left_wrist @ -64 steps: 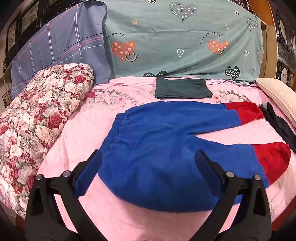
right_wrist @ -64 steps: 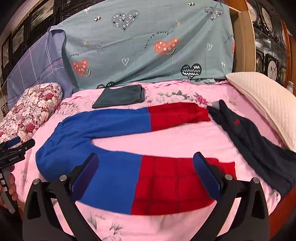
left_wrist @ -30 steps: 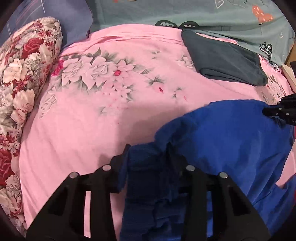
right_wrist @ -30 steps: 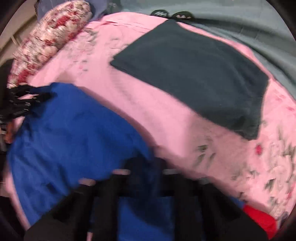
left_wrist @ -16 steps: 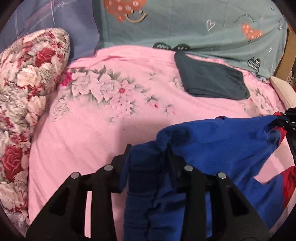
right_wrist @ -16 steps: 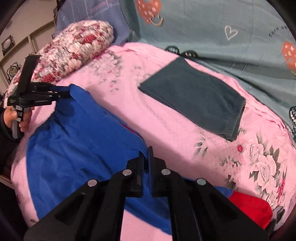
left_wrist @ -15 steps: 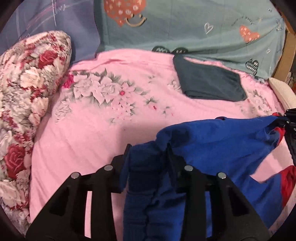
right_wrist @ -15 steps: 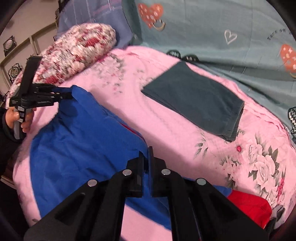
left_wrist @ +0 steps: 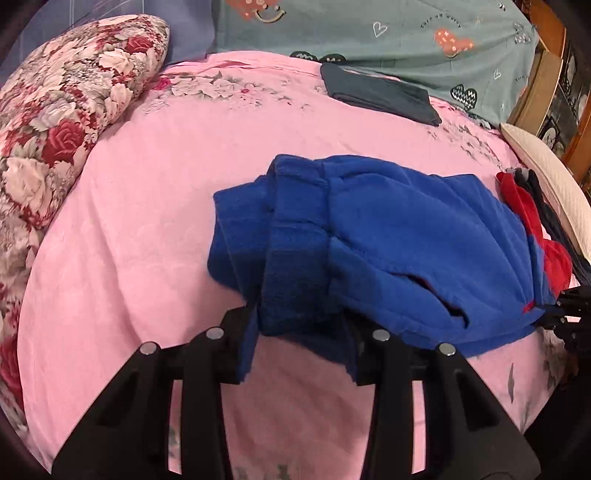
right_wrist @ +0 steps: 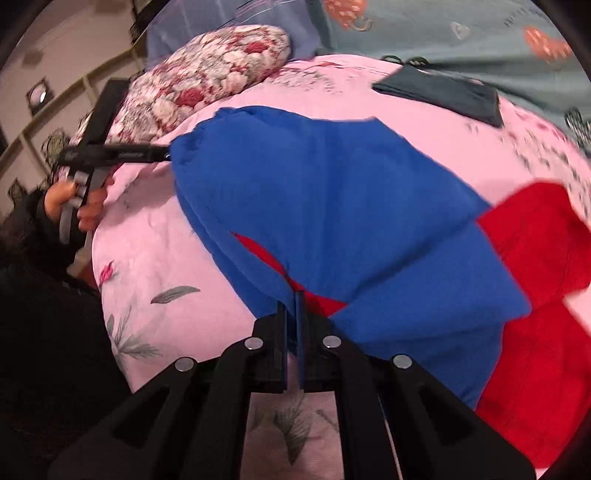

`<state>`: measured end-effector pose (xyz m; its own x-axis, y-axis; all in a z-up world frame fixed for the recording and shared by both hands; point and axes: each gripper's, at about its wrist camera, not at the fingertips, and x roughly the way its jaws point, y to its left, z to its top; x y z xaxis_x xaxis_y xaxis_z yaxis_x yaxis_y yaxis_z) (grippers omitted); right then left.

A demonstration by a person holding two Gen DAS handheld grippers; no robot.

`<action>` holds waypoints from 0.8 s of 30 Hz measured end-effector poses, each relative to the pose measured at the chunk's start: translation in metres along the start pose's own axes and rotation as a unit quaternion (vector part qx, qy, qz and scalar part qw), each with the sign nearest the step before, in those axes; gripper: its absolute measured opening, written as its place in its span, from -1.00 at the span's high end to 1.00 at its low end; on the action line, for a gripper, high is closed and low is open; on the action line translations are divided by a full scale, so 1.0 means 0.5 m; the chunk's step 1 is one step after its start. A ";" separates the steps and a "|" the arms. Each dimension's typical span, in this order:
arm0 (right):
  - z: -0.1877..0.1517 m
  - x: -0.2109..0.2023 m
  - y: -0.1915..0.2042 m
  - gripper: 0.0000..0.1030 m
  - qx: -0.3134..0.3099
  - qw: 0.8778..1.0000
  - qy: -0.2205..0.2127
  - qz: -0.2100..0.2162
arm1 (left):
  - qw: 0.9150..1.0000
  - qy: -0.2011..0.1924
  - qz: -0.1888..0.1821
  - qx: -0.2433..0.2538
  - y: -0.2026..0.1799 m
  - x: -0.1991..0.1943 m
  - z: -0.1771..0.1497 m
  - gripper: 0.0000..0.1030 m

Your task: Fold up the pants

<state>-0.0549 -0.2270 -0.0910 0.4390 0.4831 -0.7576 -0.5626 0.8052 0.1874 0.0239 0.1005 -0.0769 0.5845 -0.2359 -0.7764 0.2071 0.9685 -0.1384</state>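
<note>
The blue pants with red lower legs (left_wrist: 424,236) lie on the pink bed sheet (left_wrist: 166,184), one leg folded over the other. My left gripper (left_wrist: 299,332) is shut on the bunched blue waistband. My right gripper (right_wrist: 291,314) is shut on the pants' edge, where blue fabric (right_wrist: 332,206) meets red (right_wrist: 535,258). The left gripper also shows in the right wrist view (right_wrist: 162,153), gripping the waistband corner. The right gripper shows at the right edge of the left wrist view (left_wrist: 569,306).
A floral pillow (left_wrist: 62,107) lies at the left. A folded dark grey garment (left_wrist: 376,92) lies at the back by the teal heart-print sheet (left_wrist: 369,29). A dark garment (left_wrist: 554,218) and a cream quilted pillow (left_wrist: 554,184) lie at the right.
Both grippers have carried the held far side of the pants toward the near side, laying one leg over the other. The cloth now lies doubled and lower on the bed.
</note>
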 end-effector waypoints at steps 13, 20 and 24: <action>0.006 -0.005 0.026 0.86 -0.011 0.999 -0.027 -0.021 | 0.998 -0.015 0.027 -0.056 0.033 -0.038 0.024 -0.36; 0.017 -0.008 0.029 0.85 0.000 0.999 -0.031 -0.008 | 0.995 -0.047 0.063 -0.061 0.045 -0.045 0.079 -0.31; 0.018 0.001 0.039 0.81 -0.005 1.000 -0.014 -0.010 | 0.994 -0.026 0.083 -0.066 0.070 -0.067 0.060 -0.27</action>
<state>-0.0594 -0.2081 -0.0819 0.4692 0.4762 -0.7437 -0.5607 0.8113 0.1657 0.0351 0.1398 -0.0375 0.6429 -0.0715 -0.7626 0.0006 0.9957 -0.0929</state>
